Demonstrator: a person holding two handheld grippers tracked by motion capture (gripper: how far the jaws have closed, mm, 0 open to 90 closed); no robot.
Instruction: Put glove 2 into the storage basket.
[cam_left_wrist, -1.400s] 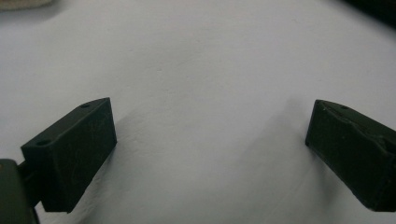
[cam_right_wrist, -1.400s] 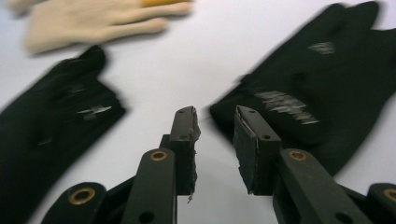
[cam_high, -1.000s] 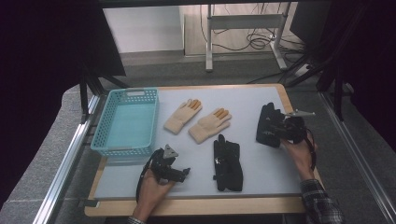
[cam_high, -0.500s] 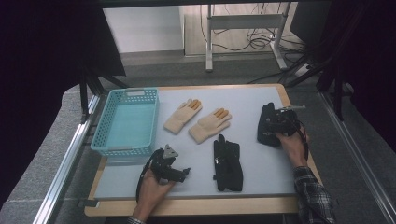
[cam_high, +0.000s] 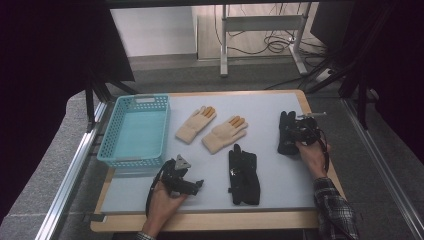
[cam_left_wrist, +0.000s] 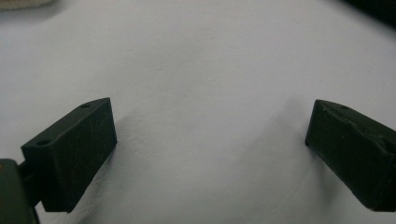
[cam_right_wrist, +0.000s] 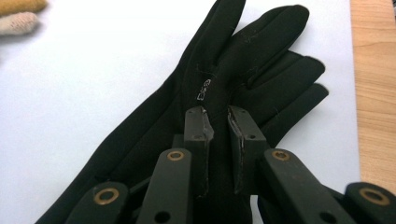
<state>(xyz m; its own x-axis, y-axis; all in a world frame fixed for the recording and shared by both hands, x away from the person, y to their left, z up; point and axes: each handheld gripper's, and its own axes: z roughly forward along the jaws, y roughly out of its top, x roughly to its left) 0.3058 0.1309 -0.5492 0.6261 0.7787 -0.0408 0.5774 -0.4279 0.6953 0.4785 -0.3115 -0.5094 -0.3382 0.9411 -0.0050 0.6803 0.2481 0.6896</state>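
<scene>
Right gripper was pinched on a fold of the black glove at the mat's right edge, left gripper spread wide over bare mat; thin bite, fabric could've slipped out on lift.

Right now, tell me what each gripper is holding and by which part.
The right gripper is shut on the black glove, pinching a fold of fabric at the palm, below the fingers. The left gripper is open over the mat, holding nothing.
</scene>
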